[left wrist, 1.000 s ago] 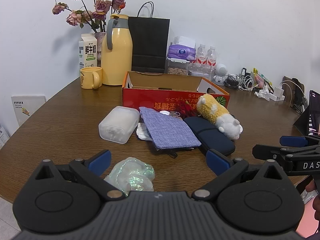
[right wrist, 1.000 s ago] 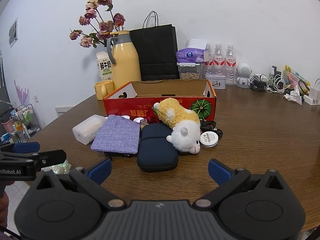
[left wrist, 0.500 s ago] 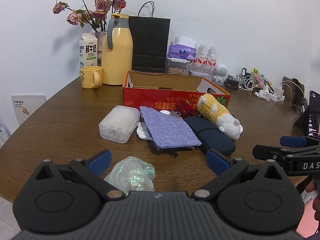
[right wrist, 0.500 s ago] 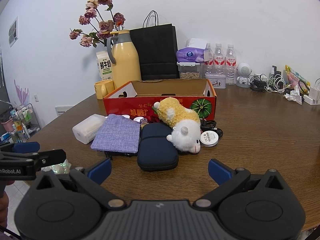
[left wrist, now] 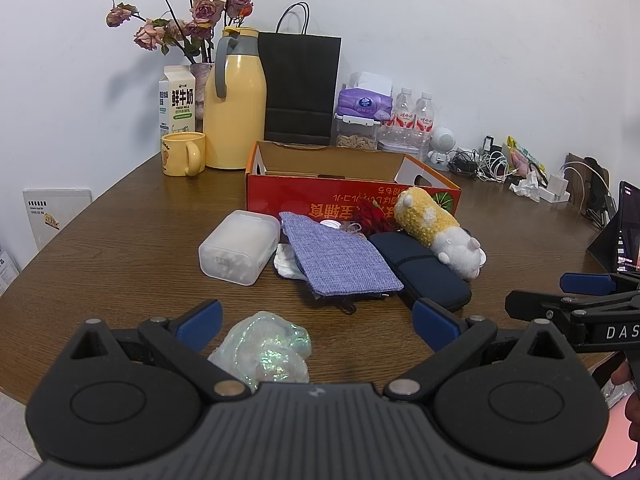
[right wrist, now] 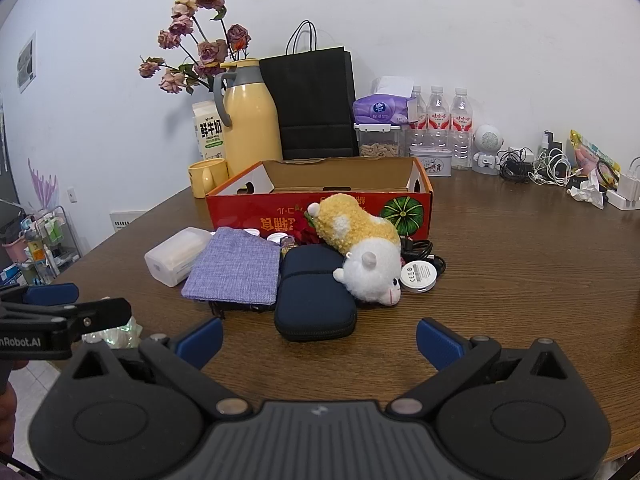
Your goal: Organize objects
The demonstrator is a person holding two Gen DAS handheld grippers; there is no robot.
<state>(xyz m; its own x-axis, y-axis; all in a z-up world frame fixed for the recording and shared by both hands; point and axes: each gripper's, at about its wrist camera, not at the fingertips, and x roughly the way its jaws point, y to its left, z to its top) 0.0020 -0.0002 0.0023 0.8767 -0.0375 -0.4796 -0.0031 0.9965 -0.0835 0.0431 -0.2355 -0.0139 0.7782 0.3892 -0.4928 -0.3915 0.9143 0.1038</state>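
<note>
Jaws wide, nothing held

I have the left gripper point(left wrist: 316, 322) and right gripper point(right wrist: 319, 336) hovering over the desk point(right wrist: 520, 272), both spread and empty. Plush toy point(right wrist: 360, 248), dark case point(right wrist: 314, 296) and purple pouch point(right wrist: 236, 270) lie clustered against the red box point(right wrist: 320, 200); a shiny wrapper point(left wrist: 264, 346) sits between my left jaws.

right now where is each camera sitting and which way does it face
Left wrist: sits on the left gripper, low at the near table edge, facing the red box and back wall; its open blue fingers flank an iridescent bag, and the right gripper pokes in at right.
Right wrist: sits on the right gripper, further right, facing the same box; left gripper shows at left.
Both share the plush toy, navy case and purple pouch.
</note>
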